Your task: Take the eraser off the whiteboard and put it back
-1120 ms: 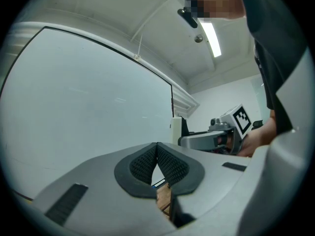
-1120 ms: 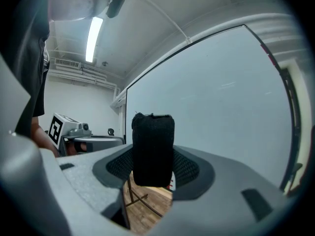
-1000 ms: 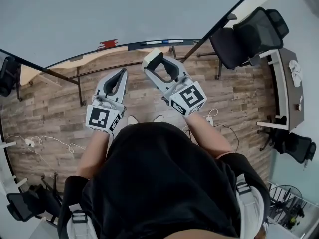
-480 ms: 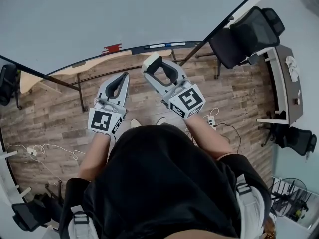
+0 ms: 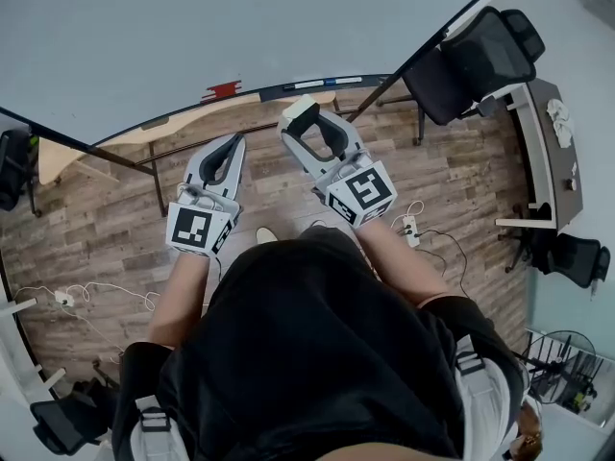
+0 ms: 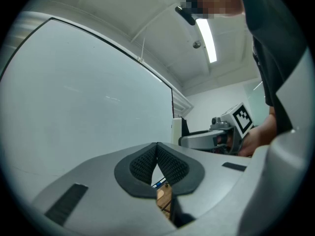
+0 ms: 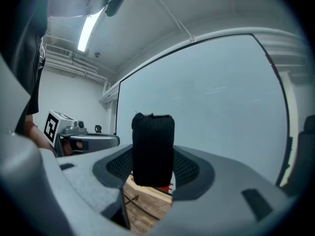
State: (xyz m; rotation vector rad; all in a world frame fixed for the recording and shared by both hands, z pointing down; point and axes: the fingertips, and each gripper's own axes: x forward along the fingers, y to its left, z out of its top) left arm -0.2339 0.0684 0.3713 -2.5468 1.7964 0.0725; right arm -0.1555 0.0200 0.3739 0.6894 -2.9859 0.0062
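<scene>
The eraser looks a light thing: a stiff pale body with a soft dark felt face that should give a little under pressure. It is not fragile, though I'd guess it could twist if pinched near one end. Taking it across the narrow sides, about mid-length, seems the sensible hold.

That is how the right gripper has it, jaws part-spread and pinching it. It stands upright at the centre of the right gripper view, felt side facing back along the jaws. In the head view it sits at upper centre, just short of the whiteboard.

The left gripper, left of it, has its jaws pressed together on nothing.
</scene>
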